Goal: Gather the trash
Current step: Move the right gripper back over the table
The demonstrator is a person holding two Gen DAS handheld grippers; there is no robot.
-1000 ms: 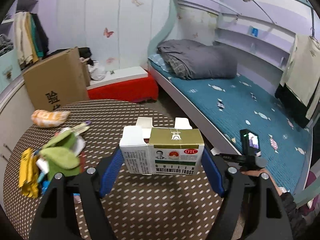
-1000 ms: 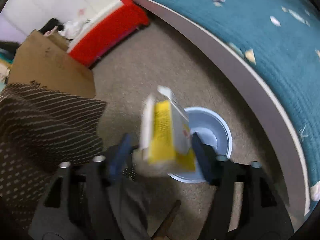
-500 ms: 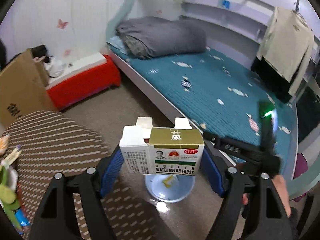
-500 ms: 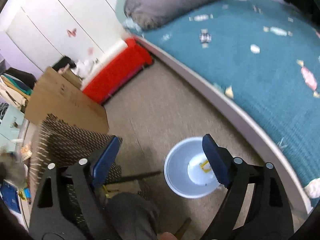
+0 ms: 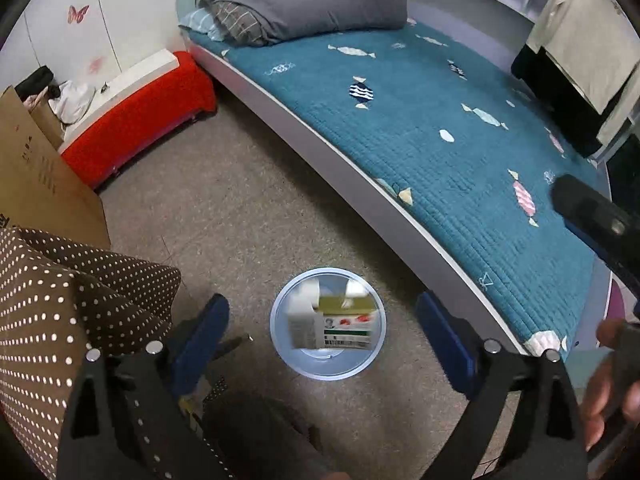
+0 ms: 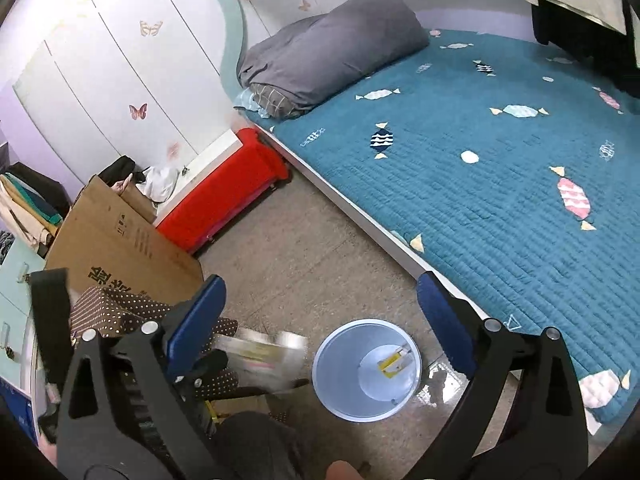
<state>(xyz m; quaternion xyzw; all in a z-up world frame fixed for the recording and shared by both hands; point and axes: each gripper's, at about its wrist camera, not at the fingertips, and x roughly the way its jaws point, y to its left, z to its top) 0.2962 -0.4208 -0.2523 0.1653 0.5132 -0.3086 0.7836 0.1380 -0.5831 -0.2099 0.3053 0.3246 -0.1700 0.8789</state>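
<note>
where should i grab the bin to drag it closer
Grip the bin by its rim, coming straight down from above with one finger inside and one outside the wall. It stands upright and open, and its round body looks too wide to clamp across.

From my remote station, the left gripper (image 5: 322,322) stands spread wide directly above the bin (image 5: 280,344), with nothing between its fingers. The medicine box (image 5: 332,326) occupies the bin mouth, blurred. Bare floor (image 5: 240,216) runs from the bin toward 12 o'clock, between obstacles. The bed frame (image 5: 360,184) blocks from 1 to 4 o'clock. The dotted tablecloth (image 5: 60,312) blocks at 9 o'clock, and a cardboard box (image 5: 36,184) at 10. In the right wrist view, the right gripper (image 6: 318,306) is also spread wide, with floor between its fingers.
</note>
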